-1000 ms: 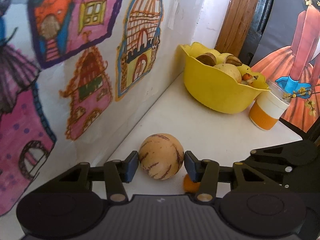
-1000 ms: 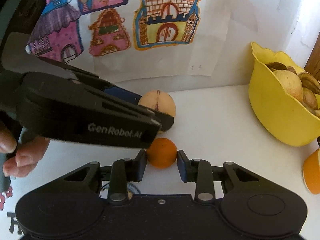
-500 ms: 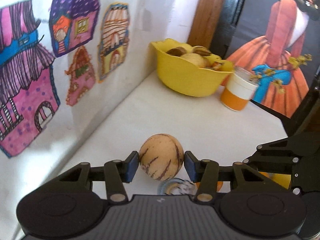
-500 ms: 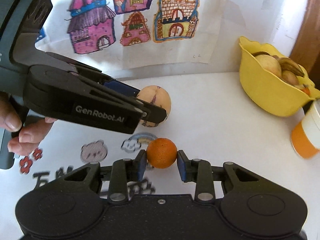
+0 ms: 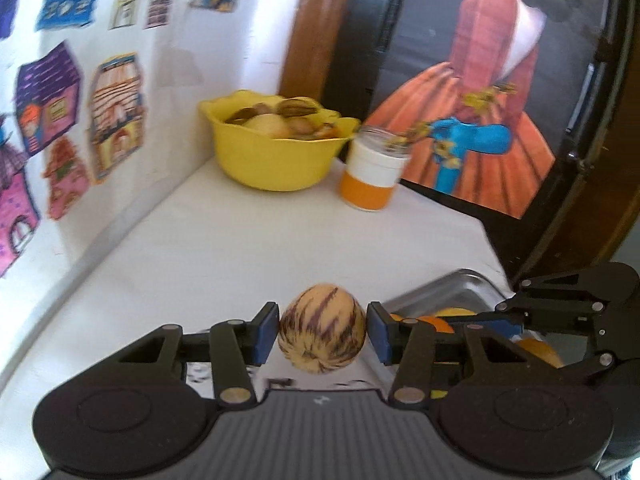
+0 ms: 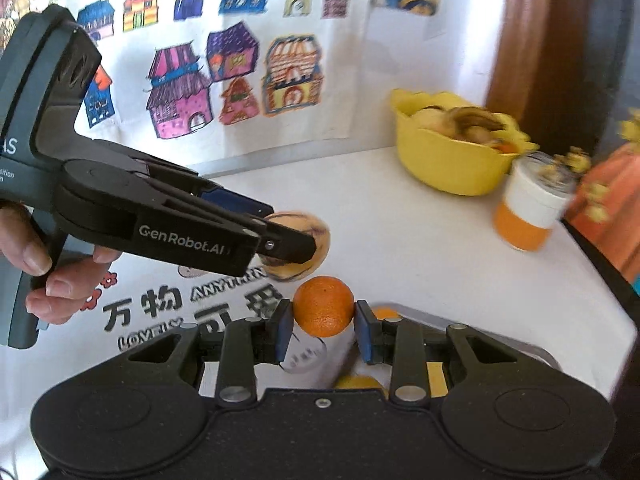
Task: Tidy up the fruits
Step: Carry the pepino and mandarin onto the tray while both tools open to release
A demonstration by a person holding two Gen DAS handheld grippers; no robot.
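**A:** What have you got in each gripper?

**B:** My left gripper (image 5: 322,335) is clamped on a striped pepino melon (image 5: 322,329), cream with purple streaks, one blue pad on each side of it. My right gripper (image 6: 323,318) pinches an orange (image 6: 323,306) the same way. Both fruits are lifted off the table (image 5: 224,248). In the right wrist view the melon sits just behind and left of the orange, nearly touching it, and my hand (image 6: 48,268) shows on the left gripper's handle.

**A:** And around the orange?

**B:** Just below and right of it lies a metal tray (image 6: 516,350) near the table's front edge, with orange and yellow fruit in it, mostly hidden by the fingers. Well beyond it, towards the back right corner, stands a yellow bowl (image 6: 444,160) heaped with fruit, blurred. An orange-and-white cup (image 6: 528,212) stands just beside the bowl, nearer the orange. Children's house drawings (image 6: 236,80) cover the wall behind
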